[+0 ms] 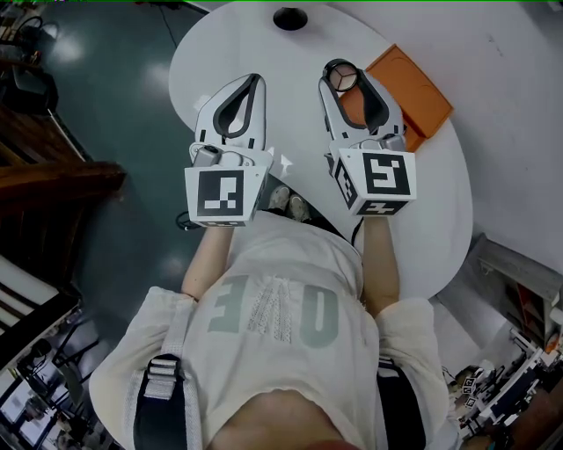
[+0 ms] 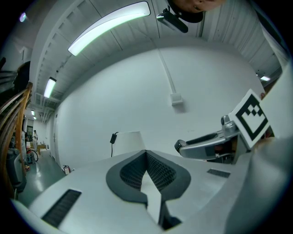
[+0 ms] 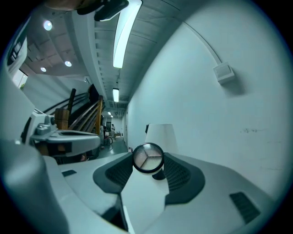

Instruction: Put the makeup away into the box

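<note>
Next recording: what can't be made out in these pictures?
- Box: head view, near end covered by the right gripper; open or lidded, unclear.
- Compact: right gripper view, its sides hidden by the jaws gripping it.
- Dark round thing: head view, at the table's far edge, too small to identify.

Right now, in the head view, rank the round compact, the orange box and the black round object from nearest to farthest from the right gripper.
1. Round compact: clamped between the right gripper's jaws.
2. Orange box: on the table, just right of the jaws.
3. Black round object: at the table's far edge, up and left.
</note>
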The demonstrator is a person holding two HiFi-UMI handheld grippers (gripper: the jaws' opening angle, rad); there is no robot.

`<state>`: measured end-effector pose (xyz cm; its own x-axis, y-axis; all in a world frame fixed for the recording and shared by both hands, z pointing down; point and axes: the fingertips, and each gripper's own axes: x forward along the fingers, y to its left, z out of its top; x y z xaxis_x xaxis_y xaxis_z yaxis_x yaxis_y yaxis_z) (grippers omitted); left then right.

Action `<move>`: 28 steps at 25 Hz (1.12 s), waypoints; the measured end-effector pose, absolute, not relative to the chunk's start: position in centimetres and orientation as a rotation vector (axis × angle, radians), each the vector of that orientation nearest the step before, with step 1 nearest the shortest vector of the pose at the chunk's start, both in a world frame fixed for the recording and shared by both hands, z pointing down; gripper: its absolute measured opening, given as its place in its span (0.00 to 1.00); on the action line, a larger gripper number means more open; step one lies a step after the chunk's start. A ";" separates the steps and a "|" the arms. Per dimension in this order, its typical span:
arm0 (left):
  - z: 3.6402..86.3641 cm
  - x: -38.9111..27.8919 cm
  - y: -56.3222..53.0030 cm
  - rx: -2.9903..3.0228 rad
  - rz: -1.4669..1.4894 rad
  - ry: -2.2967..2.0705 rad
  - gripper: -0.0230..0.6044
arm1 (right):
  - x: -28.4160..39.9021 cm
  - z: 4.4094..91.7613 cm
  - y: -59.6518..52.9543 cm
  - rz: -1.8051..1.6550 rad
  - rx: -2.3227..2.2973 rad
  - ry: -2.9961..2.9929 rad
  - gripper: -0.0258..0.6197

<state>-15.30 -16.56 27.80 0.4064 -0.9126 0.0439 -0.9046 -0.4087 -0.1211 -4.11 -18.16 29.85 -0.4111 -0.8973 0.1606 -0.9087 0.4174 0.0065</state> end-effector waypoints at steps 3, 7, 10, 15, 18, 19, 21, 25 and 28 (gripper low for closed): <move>28.0 -15.5 -16.5 -2.576 -0.157 1.672 0.05 | -1.4 33.1 -20.5 0.189 1.631 -2.400 0.37; 28.5 -15.7 -16.7 -2.578 -0.172 1.685 0.05 | 2.7 39.4 -22.9 0.374 1.615 -2.227 0.37; 28.7 -15.5 -17.1 -2.580 -0.166 1.693 0.05 | 4.9 43.7 -23.8 0.533 1.596 -2.130 0.37; 29.2 -14.8 -17.5 -2.590 -0.215 1.678 0.05 | 6.7 50.0 -24.4 0.748 1.516 -1.962 0.37; 29.2 -14.3 -17.7 -2.604 -0.191 1.668 0.05 | 7.4 52.8 -24.4 0.847 1.485 -1.872 0.37; 29.3 -14.2 -17.7 -2.608 -0.190 1.665 0.05 | 7.5 53.5 -24.4 0.868 1.475 -1.850 0.37; 29.6 -14.1 -17.7 -2.616 -0.212 1.662 0.05 | 7.6 54.4 -24.4 0.887 1.458 -1.817 0.37; 30.0 -13.7 -17.9 -2.622 -0.207 1.656 0.05 | 8.3 56.2 -24.5 0.902 1.450 -1.770 0.37; 30.0 -13.5 -18.0 -2.628 -0.207 1.650 0.05 | 8.5 56.9 -24.5 0.911 1.440 -1.750 0.37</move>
